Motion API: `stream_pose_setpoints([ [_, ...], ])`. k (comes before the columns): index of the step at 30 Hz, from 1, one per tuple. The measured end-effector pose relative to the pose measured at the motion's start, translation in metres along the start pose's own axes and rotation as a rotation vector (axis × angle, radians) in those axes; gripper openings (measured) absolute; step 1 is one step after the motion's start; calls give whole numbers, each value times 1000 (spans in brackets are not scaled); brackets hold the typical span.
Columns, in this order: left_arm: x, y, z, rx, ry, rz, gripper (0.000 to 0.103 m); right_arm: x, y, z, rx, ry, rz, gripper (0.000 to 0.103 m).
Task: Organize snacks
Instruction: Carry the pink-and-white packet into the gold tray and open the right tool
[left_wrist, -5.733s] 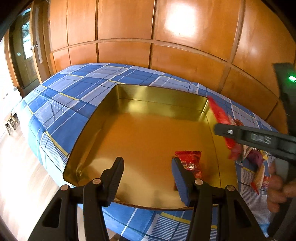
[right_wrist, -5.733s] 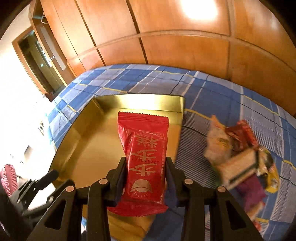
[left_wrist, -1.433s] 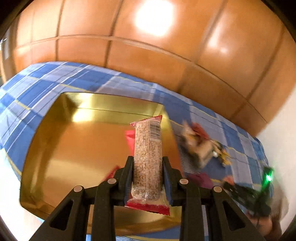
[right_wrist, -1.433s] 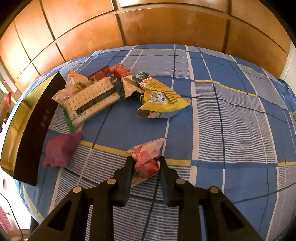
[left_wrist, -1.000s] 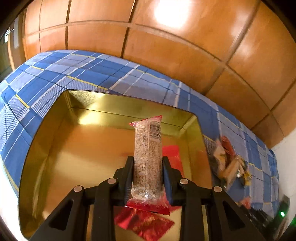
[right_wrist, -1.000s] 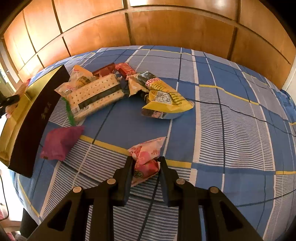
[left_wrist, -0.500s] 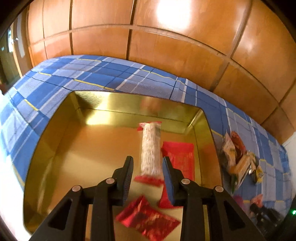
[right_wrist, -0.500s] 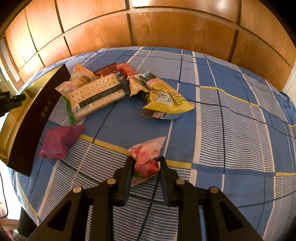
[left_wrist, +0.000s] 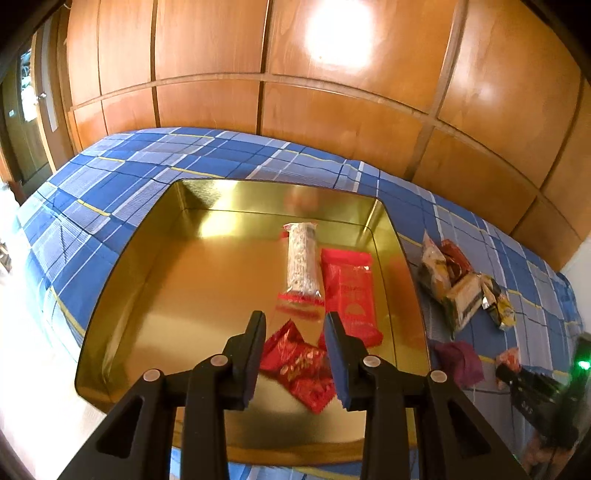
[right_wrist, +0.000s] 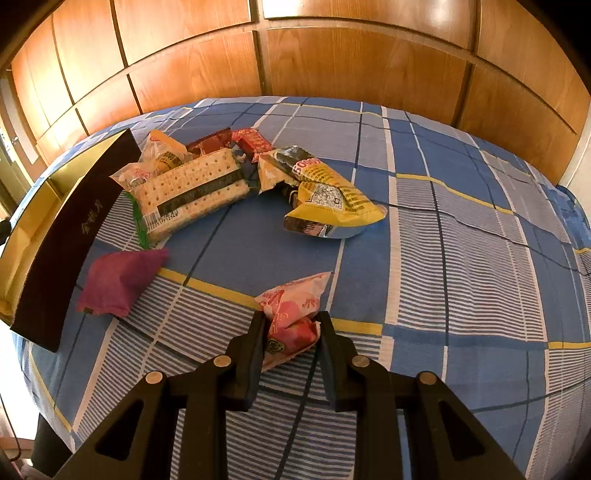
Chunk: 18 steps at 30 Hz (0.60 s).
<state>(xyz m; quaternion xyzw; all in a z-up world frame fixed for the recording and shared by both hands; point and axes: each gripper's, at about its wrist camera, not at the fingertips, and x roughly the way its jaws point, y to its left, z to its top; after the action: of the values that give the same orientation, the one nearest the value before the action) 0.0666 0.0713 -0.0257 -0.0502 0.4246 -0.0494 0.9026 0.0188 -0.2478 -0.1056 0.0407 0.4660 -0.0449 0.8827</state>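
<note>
A gold tin tray (left_wrist: 155, 280) lies on the blue plaid cloth. In it lie a clear cereal bar (left_wrist: 302, 265), a long red packet (left_wrist: 349, 295) and a small red packet (left_wrist: 301, 363). My left gripper (left_wrist: 296, 325) is open and empty, above the tray's near part. My right gripper (right_wrist: 291, 325) is shut on a pink-and-white snack packet (right_wrist: 291, 312) on the cloth. It also shows at the far right of the left wrist view (left_wrist: 532, 384).
On the cloth lie a cracker pack (right_wrist: 192, 192), a yellow bag (right_wrist: 328, 199), a purple packet (right_wrist: 118, 280) and small red packets (right_wrist: 251, 142). The tray's dark side wall (right_wrist: 70, 236) stands at the left. Wooden panels close the back.
My left gripper has opened and let go of the cereal bar, which now lies in the tray beside the long red packet. My right gripper stays shut on the pink packet.
</note>
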Motion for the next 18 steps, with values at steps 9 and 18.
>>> stream_pose_setpoints([
  [9, -12, 9, -14, -4, -5, 15, 35, -5, 1, -3, 13, -5, -6, 25],
  [18, -15, 23, -20, -30, -4, 34, 36, -24, 13, -2, 9, -33, 25, 24],
])
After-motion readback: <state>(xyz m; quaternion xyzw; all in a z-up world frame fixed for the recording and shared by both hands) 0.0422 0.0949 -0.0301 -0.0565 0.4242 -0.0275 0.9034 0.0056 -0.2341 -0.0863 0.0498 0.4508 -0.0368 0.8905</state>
